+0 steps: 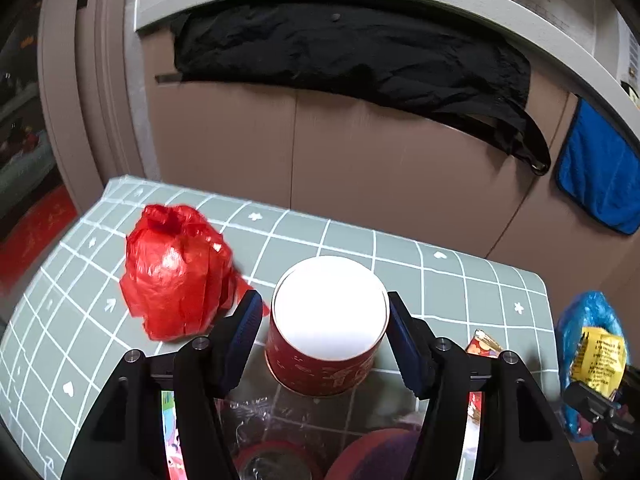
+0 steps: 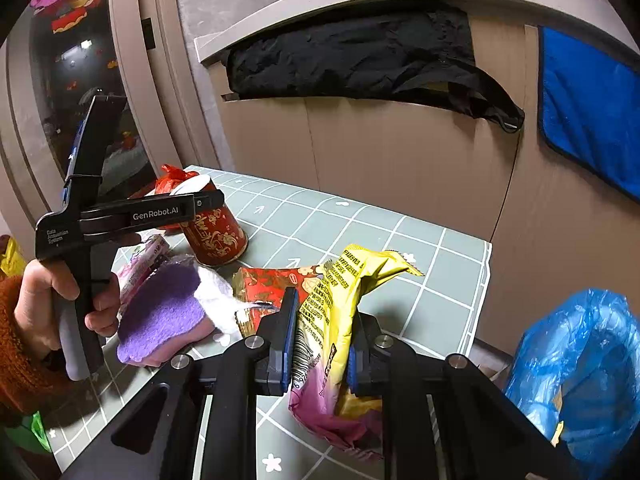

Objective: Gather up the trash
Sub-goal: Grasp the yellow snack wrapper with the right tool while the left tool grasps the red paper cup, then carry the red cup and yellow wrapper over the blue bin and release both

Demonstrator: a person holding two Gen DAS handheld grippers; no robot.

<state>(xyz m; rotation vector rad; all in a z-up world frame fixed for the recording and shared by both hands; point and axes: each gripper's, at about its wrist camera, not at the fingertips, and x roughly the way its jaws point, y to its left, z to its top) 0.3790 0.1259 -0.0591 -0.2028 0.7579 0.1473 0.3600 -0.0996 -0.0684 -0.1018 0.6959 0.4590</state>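
We carry a wrapper toward the bag while lining up on the cup

Our right gripper (image 2: 320,344) pinches the crinkly yellow-and-purple plastic snack wrapper (image 2: 340,312): light, limp and slippery, best held mid-body; the blue plastic trash bag (image 2: 580,368) waits at 4 o'clock. Our left gripper (image 1: 326,328) stands spread around the upturned red paper cup (image 1: 326,328), pads apart from its thin, crushable wall, on the green grid-patterned table (image 1: 440,280)

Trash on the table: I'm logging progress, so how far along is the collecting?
Done: nothing visibly binned that I can confirm. In hand: the right gripper clamps the yellow wrapper near the blue bag; the left gripper straddles the red cup, open. Left: the red plastic bag and the red wrapper.
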